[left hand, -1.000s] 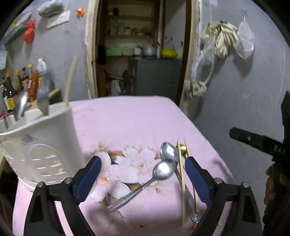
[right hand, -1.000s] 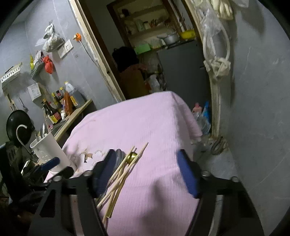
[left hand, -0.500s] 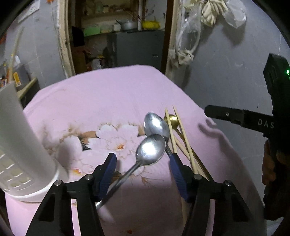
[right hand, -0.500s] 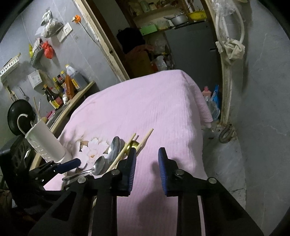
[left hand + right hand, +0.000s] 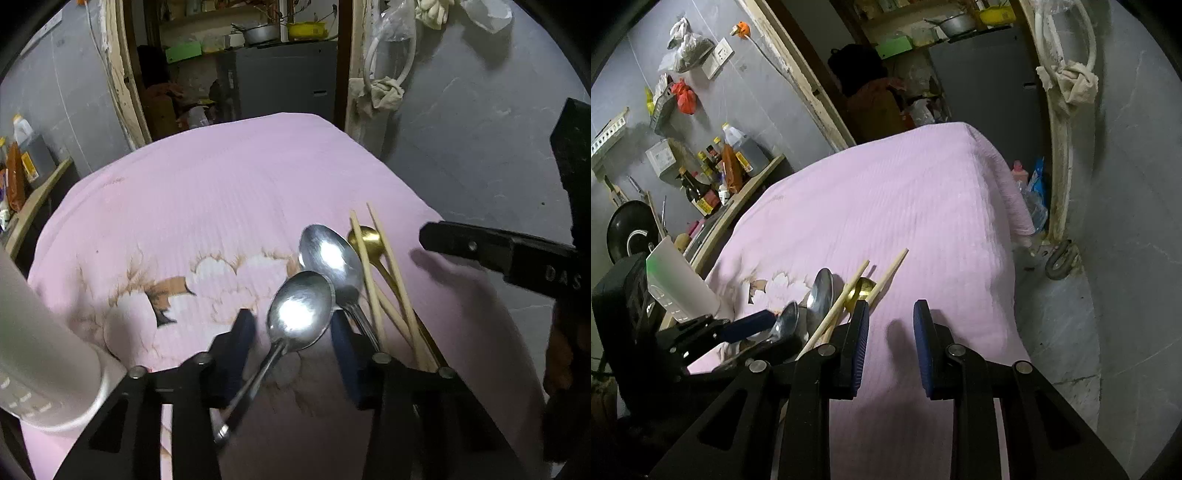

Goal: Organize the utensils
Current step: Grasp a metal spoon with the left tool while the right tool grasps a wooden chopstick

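Clearly nearer, left tool (image 5: 291,332) closing astride nearer steel spoon (image 5: 295,314) on pink surface (image 5: 221,206), handle slanting back between still-untouching pads; right tool (image 5: 890,328) narrowly apart, empty, beside chopsticks (image 5: 857,295).

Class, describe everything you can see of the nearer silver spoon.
The spoon looks like polished metal, oval bowl facing up, its thin handle running back towards the camera. It lies on the pink cloth, its bowl beside a second spoon. The closing left gripper straddles its neck; contact is unclear.
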